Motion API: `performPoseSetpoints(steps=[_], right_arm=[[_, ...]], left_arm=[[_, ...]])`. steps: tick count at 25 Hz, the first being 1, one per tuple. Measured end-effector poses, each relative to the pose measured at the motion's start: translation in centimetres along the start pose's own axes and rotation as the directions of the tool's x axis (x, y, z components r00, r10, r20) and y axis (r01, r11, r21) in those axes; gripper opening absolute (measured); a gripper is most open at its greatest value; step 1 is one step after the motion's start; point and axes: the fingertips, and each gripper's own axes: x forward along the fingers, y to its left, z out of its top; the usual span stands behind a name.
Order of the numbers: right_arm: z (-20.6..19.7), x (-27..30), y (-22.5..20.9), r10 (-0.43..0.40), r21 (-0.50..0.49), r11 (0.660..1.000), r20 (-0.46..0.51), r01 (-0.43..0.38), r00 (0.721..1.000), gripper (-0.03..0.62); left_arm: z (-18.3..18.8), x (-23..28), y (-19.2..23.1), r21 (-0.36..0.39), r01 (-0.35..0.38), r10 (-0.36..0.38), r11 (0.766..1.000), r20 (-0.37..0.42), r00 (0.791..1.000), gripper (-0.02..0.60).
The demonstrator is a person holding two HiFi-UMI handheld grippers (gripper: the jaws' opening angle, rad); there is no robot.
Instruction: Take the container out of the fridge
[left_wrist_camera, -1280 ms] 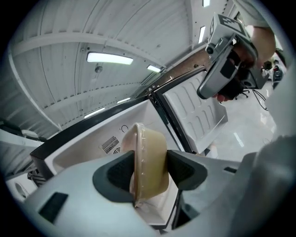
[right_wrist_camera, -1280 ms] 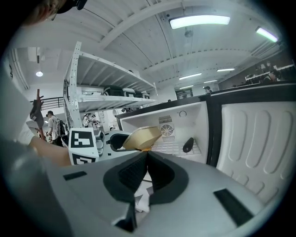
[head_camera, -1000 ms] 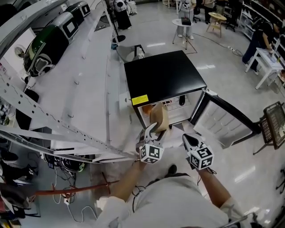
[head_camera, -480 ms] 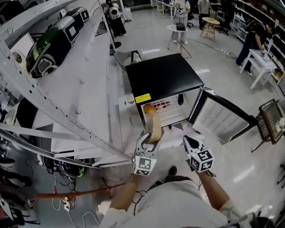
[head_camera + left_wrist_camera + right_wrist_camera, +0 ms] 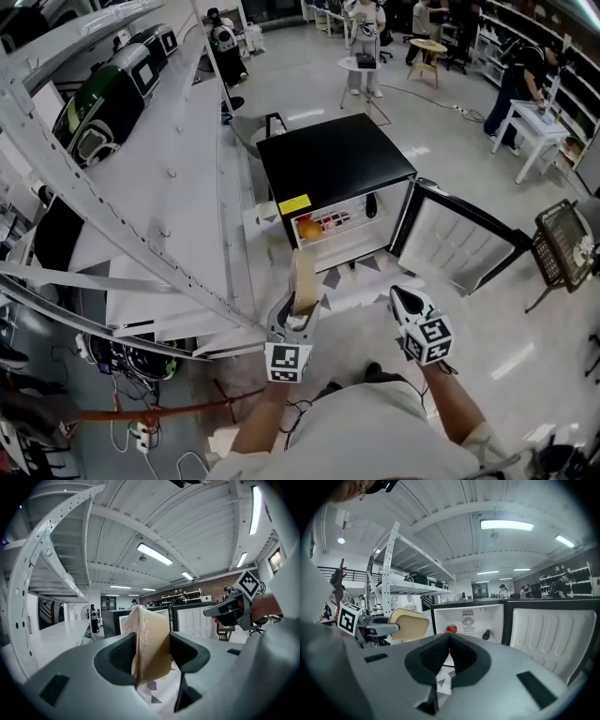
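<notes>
- Since a second ago, the tan, soft-walled plastic container point(image 5: 304, 279) has come away from the small black fridge point(image 5: 333, 159). It was at the front edge of the opening then; now it hangs clear of it, over the floor and nearer the person.
- The left gripper point(image 5: 297, 314) has drawn back with it, while the right gripper point(image 5: 401, 298) has hardly shifted.
- The left jaws stand fairly wide but are clamped on the container, with both pads pressing its walls. That width is simply the breadth of the container, which sticks out well past the jaw tips.
- The container is carried out ahead of the body, likely so that it clears the opening and the door on the way back.
- The right jaws are pressed together with nothing between them.
- This gripper idles beside the left, probably finished with the white-lined fridge door point(image 5: 459, 246). The door stands swung wide from the fridge's right front corner.
- The removal itself looks done; I judge that only setting the container down remains.
- The left gripper view shows the pads biting on the container's walls, which the gripper's body hides in the head view.
- The right gripper view looks straight into the fridge. It shows a round red fruit point(image 5: 451, 629) at the left of the shelf and a small dark object point(image 5: 486, 634) further right, both tiny in the head view.
- It also shows the container side-on, apart from the opening.
</notes>
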Motion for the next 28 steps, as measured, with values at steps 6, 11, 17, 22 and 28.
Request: performPoseSetpoints(steps=[6, 11, 17, 22, 28], right_arm=[[0.7, -0.9, -1.0, 0.028, -0.023, 0.999, 0.027, -0.027, 0.999, 0.006], [0.8, -1.8, -2.3, 0.054, -0.021, 0.998, 0.028, -0.054, 0.998, 0.006], [1.4, -2.7, -3.6, 0.069, -0.043, 0.997, 0.059, -0.066, 0.996, 0.006], [1.4, -3.1, -4.5, 0.078, -0.038, 0.996, 0.07, -0.075, 0.994, 0.006], [1.6, -3.2, -5.1, 0.083, -0.031, 0.996, 0.072, -0.081, 0.994, 0.006]], left_arm=[[1.7, -1.1, -0.3, -0.045, -0.05, 0.052, 0.998, 0.038, 0.998, 0.225], [2.4, -1.7, -0.9, -0.08, -0.106, 0.11, 0.991, 0.044, 0.993, 0.225], [2.4, -2.0, -1.9, -0.098, -0.142, 0.147, 0.985, 0.041, 0.988, 0.225], [2.5, -1.9, -2.3, -0.106, -0.16, 0.165, 0.981, 0.04, 0.986, 0.225], [2.7, -1.6, -2.8, -0.104, -0.164, 0.169, 0.981, 0.038, 0.985, 0.225]])
